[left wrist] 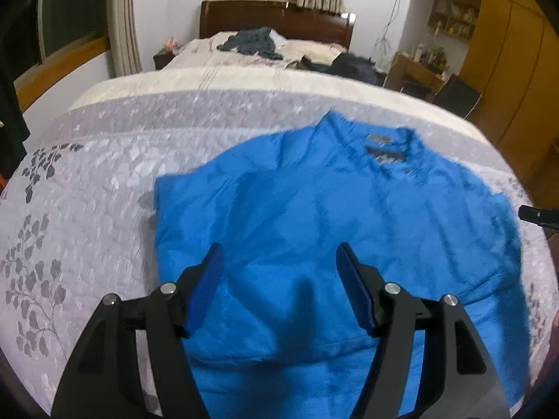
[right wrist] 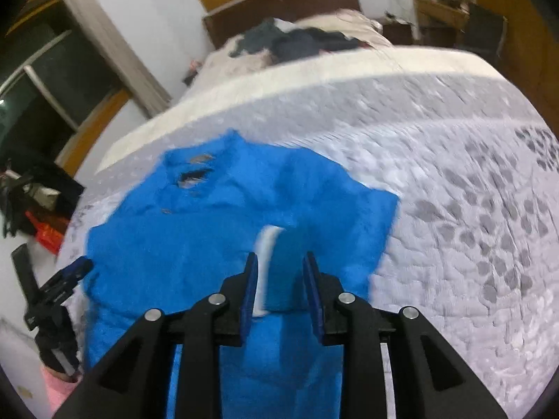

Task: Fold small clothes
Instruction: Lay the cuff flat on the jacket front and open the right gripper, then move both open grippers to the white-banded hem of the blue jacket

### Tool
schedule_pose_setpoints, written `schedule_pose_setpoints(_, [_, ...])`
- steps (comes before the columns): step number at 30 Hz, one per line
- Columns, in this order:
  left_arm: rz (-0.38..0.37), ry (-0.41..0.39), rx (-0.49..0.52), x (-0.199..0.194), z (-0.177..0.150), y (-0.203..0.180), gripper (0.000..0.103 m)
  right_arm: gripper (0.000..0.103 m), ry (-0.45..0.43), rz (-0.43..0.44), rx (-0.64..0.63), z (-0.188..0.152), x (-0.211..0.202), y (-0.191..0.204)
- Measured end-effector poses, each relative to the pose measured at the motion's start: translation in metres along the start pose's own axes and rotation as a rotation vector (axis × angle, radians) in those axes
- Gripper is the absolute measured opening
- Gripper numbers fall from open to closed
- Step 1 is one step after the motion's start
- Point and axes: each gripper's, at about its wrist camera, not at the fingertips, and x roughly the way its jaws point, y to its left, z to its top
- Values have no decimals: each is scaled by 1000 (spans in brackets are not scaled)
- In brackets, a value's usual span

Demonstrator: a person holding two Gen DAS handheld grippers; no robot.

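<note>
A bright blue collared shirt [left wrist: 314, 209] lies spread on the grey leaf-patterned quilt [left wrist: 104, 181], collar and label [left wrist: 379, 139] toward the headboard. My left gripper [left wrist: 279, 248] hovers open over the shirt's lower middle, nothing between its blue pads. In the right wrist view the shirt [right wrist: 209, 237] fills the centre. My right gripper [right wrist: 279, 258] is shut on a raised fold of the shirt with a white inner edge [right wrist: 265, 244], near its right side. One of the left gripper's fingers [right wrist: 78, 267] shows at the shirt's left edge. The frames are blurred.
Dark clothes [left wrist: 251, 43] and another dark heap [left wrist: 349, 64] lie far up the bed by the wooden headboard [left wrist: 279, 17]. A desk and chair [left wrist: 415, 70] stand right of the bed. Bags and a red item [right wrist: 49, 234] sit on the floor to the left.
</note>
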Motion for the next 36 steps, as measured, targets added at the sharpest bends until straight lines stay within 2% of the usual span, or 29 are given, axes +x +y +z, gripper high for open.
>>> schedule_pose_setpoints(4, [-30, -4, 44, 0, 6, -27, 67, 28, 64, 99, -76, -3, 13, 43])
schedule_pose_setpoints(8, [-41, 24, 90, 12, 2, -49, 67, 28, 128, 76, -124, -9, 44, 66])
schedule_pose_setpoints(13, [-20, 68, 96, 29, -10, -48, 69, 26, 149, 12, -120, -17, 58, 56])
schedule_pose_setpoints(18, [-18, 74, 100, 36, -15, -45, 69, 22, 167, 36, -91, -25, 61, 38])
schedule_pose_setpoints(26, [-25, 80, 109, 42, -21, -43, 69, 22, 175, 78, -73, -33, 68, 27])
schedule_pose_setpoints(36, [-25, 69, 107, 44, -26, -43, 69, 22, 153, 75, -82, -37, 72, 27])
